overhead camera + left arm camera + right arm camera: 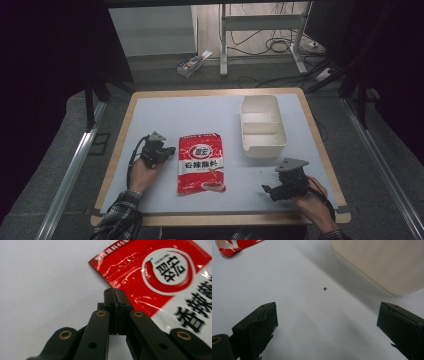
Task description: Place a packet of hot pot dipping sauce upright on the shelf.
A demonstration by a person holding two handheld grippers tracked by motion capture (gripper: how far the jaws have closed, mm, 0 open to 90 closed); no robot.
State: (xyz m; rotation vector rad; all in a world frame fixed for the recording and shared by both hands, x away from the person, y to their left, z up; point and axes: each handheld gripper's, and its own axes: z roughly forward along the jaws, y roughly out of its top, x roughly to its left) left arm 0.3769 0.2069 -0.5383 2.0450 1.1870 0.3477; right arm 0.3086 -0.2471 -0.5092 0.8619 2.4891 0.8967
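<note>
Two hand-held grippers work over the pale desk (200, 107). The left hand-held gripper (171, 149) sits just beside the upper left edge of the red seasoning packet (201, 162), which lies flat near the middle of the desk. In the left gripper view its jaws are pressed together, their tips at the packet's edge (140, 272); whether they pinch the foil or only touch it I cannot tell. The right hand-held gripper (265, 188) rests low on the desk near the front right, jaws wide apart with nothing between them, pointing toward the packet. A white divided container (262, 146) stands behind it, well apart from the packet
</note>
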